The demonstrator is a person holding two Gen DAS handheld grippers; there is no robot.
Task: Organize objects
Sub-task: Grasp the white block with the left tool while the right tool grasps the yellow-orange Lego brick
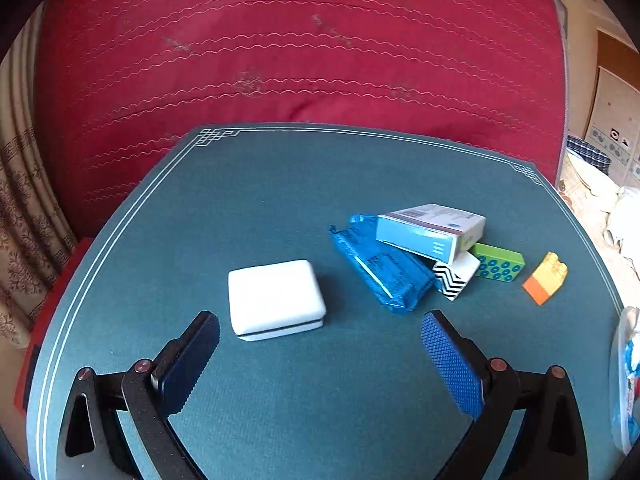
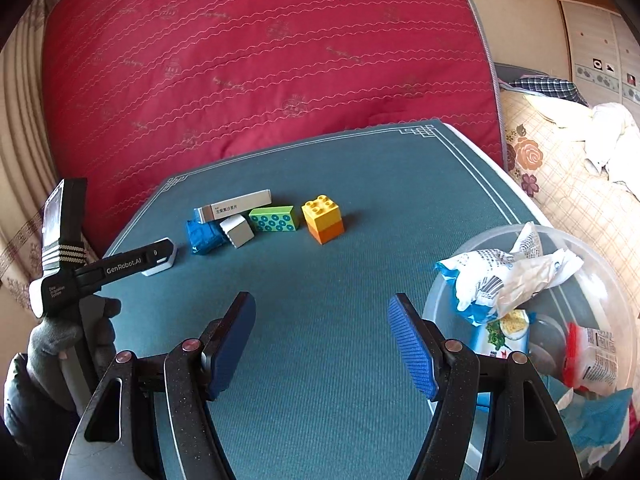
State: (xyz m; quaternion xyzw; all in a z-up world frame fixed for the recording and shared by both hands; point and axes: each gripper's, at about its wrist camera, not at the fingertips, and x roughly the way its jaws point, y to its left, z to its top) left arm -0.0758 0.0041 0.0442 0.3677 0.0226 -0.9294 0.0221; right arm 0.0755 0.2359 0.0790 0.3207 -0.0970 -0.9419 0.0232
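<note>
The left gripper (image 1: 320,326) hangs with its jaws spread wide and nothing between them, over the near half of the teal mat (image 1: 280,184). The white case (image 1: 276,300) lies flat on the mat just ahead of its fingertips, closer to the left-hand finger, not touching either pad. It is a rounded rectangular case with a thin seam around its lower edge.

Toward the mat's right edge sits a cluster: a crumpled blue foil packet (image 1: 380,268), a white-and-blue medicine box (image 1: 430,232) leaning on top of it, a small box with a black zigzag end (image 1: 454,278) touching the packet, and a green block with teal circles (image 1: 498,266) just behind that. An orange-and-yellow toy brick (image 1: 546,278) stands a little apart, nearest the right edge.

The right gripper (image 2: 322,320) is also parted and empty, above bare mat near the front edge. Beside its right-hand finger, at the mat's near right corner, a clear plastic bowl (image 2: 616,280) holds crumpled snack wrappers (image 2: 508,280). A gloved hand (image 2: 60,344) grips the left tool at that view's left side.
</note>
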